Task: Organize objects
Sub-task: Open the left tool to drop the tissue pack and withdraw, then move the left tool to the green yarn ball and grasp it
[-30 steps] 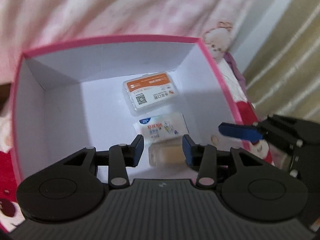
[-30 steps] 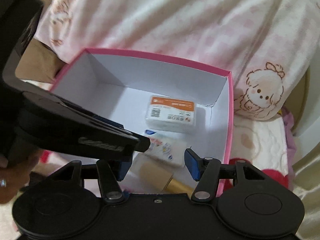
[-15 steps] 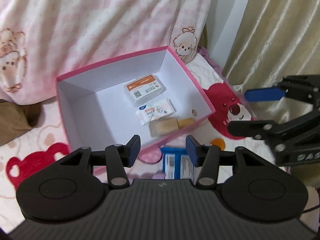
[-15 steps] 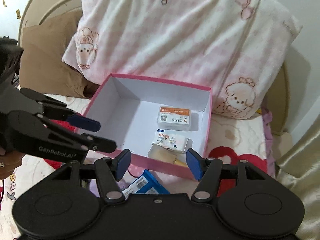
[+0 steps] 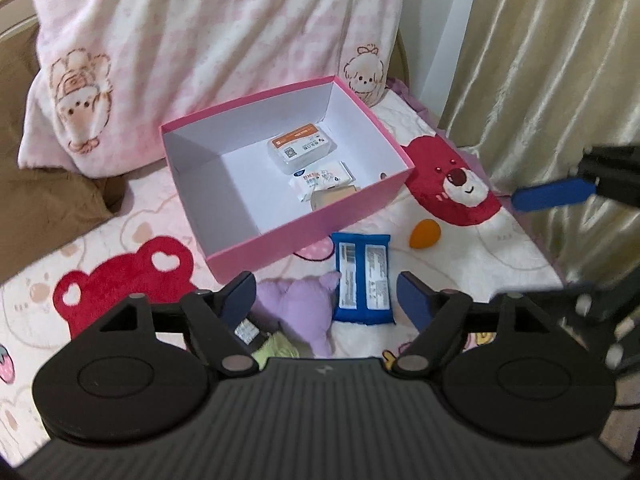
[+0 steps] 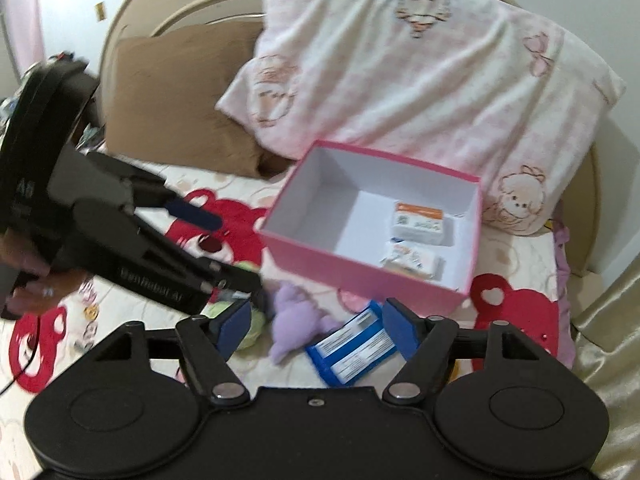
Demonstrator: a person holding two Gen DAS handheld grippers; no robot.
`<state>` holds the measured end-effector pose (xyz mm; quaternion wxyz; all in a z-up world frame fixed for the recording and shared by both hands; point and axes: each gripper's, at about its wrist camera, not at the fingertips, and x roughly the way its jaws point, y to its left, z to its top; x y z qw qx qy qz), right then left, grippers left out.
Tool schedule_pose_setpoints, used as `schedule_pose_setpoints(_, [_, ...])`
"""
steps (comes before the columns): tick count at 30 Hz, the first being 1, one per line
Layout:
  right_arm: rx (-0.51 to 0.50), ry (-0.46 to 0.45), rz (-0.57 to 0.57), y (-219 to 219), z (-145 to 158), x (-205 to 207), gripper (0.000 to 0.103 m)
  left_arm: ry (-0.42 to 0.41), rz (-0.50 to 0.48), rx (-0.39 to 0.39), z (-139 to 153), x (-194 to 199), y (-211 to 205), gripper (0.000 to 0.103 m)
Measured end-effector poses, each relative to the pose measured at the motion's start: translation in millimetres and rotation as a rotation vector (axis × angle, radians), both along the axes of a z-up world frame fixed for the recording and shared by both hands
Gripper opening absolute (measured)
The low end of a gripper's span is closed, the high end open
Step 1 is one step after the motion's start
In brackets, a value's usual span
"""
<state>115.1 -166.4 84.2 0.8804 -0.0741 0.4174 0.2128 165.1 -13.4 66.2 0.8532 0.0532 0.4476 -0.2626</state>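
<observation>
- While both grippers hang above the bedspread, the pink box (image 5: 384,192) sits open against the pillow (image 5: 192,40), holding an orange-label case (image 5: 300,150), a white packet (image 5: 324,176) and a tan block (image 5: 332,198) along its right side
- Left gripper (image 5: 326,294): jaws spread wide, nothing between them; the blue pack (image 5: 363,280) lies just ahead on the bedspread, right of centre between the fingers, its long axis running away from the gripper toward the box
- Right gripper (image 6: 316,326): jaws likewise wide and empty; from its view the blue pack (image 6: 352,354) lies slantwise under the gap, nearer the right finger
- Judgement: either gripper could take the pack, with the left better lined up, since the jaws could close across its short side
- Purple plush (image 5: 304,306) lies touching or just beside the pack's left edge; an orange egg-shaped piece (image 5: 424,233) lies apart to the right, near the box's front corner
- Hard to read: a yellow-green item (image 5: 276,346) is mostly hidden behind the left finger; the tan block is half cut off by the box's front wall; the right view is blurred, and the other gripper there blocks the bedspread at left
</observation>
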Motion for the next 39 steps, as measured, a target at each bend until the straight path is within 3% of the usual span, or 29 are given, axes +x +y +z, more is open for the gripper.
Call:
schedule_pose_setpoints(10, [0.090,0.026,0.047,21,-35,-32,0.087,0.042,0.010,-0.025,-32,-21,39,0.085])
schedule_pose_setpoints(15, [0.159,0.024,0.059,31,-64,-28,0.088,0.028,0.055,-0.068,-57,-22,57,0.098])
schedule_pose_setpoints(21, [0.170,-0.007,0.098,55,-106,-16,0.088,0.051,0.110,-0.126,-94,-15,77,0.095])
schedule_pose_setpoints(29, [0.077,-0.055,0.202,93,-147,-1,0.088,0.116,0.220,-0.240,-145,2,97,0.091])
schedule_pose_setpoints(36, [0.013,-0.109,0.242,116,-181,18,0.088,0.122,0.339,-0.319,-175,13,105,0.091])
schedule_pose_setpoints(39, [-0.015,-0.071,0.280,127,-200,32,0.088,0.147,0.380,-0.372,-187,15,110,0.083])
